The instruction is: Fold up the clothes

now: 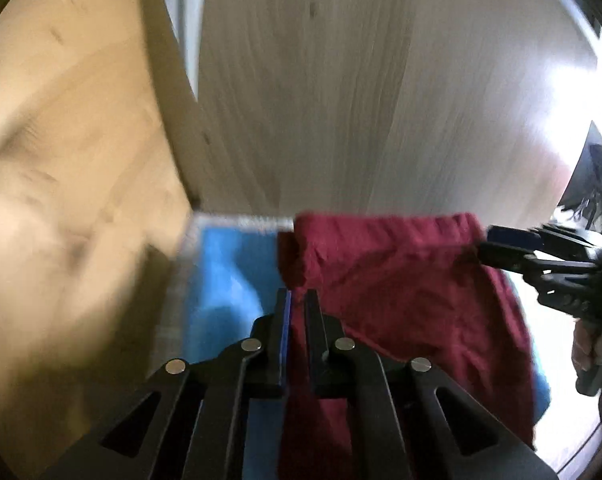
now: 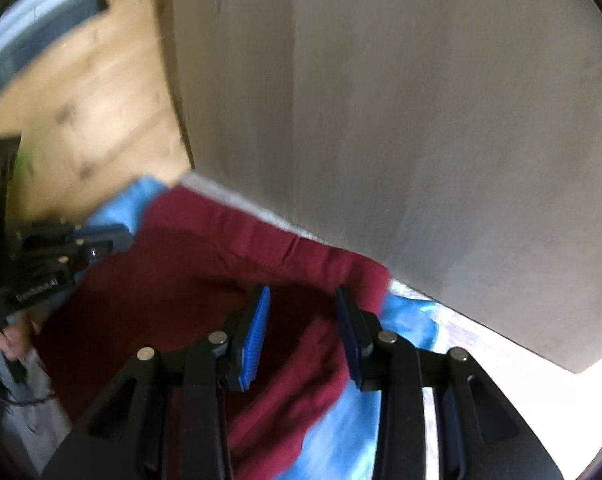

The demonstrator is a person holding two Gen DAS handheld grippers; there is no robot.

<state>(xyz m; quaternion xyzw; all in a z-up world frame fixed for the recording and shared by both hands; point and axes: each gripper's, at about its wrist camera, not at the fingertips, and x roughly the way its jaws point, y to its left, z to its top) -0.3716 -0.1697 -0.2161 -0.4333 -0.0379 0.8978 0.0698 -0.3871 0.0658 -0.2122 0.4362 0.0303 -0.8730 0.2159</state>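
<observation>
Maroon garment (image 1: 401,280) over blue cloth (image 1: 229,272); left gripper (image 1: 297,300) pinches its edge, right gripper (image 2: 303,300) spread, grasping nothing. Risk: fold sags, blue layer drags along.

Pale grey wood-grain panel (image 1: 341,80) fills most of both wrist views, grain running vertically; warm honey-coloured plank floor (image 1: 61,120) to its left, knots visible, blurred; white vertical strip (image 1: 189,20) between panel and floor in the left view; grey curved band (image 2: 29,32) at upper left of the right view; strong glare (image 1: 561,92) on the panel's right side
</observation>
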